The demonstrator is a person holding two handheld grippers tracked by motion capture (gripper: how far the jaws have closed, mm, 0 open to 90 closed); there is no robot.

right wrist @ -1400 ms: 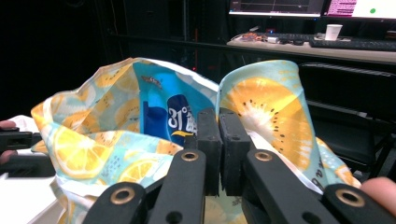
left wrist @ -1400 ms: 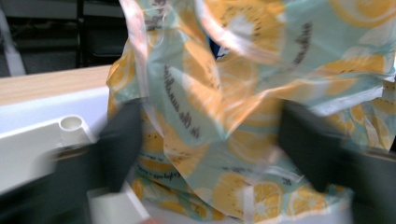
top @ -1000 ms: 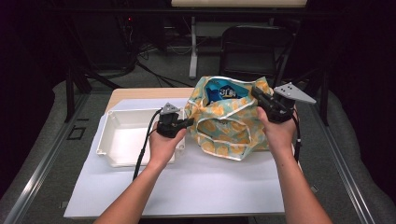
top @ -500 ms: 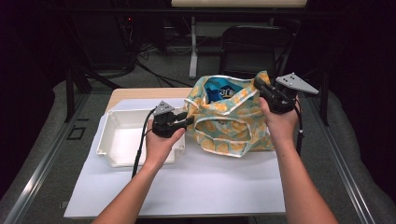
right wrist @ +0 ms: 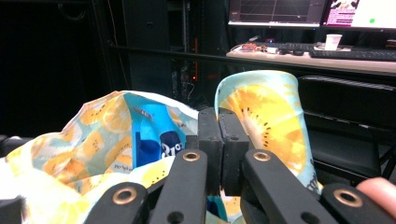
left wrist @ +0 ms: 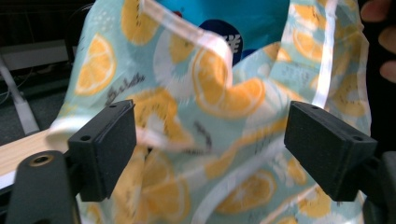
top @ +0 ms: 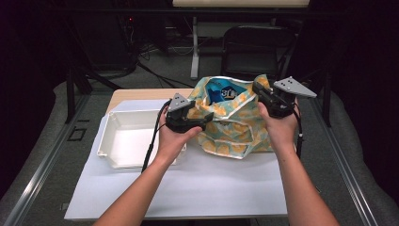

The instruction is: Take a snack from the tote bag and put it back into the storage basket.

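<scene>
Left gripper has let go of the bag since the earlier frames: it was clamped on the near-left edge of the fabric, and its jaws have just been opening. In the left gripper view my two pads stand wide apart with the orange-slice fabric showing behind and between them; neither pad presses on it as far as I can tell. My left hand has also lifted a bit and now sits just beside the bag's left side, over the right rim of the white tray.

Right gripper hasn't shifted. Jaws are closed on the bag's upper right rim; in the right gripper view the pads meet with a flap of the printed fabric pinched between them and standing up past them. My right hand holds that corner raised, so the mouth of the bag stays open toward the camera.

Bag position: on the white sheet covering the table, right of the tray, roughly centre-right of the work area, bottom resting on the sheet, top pulled up at the right. Inside the open mouth there's a blue packet with white lettering, seen from above and in both gripper views. Can't read the lettering.

Tray lies flat at the left, touching nothing but the sheet and my left wrist area above it.
</scene>
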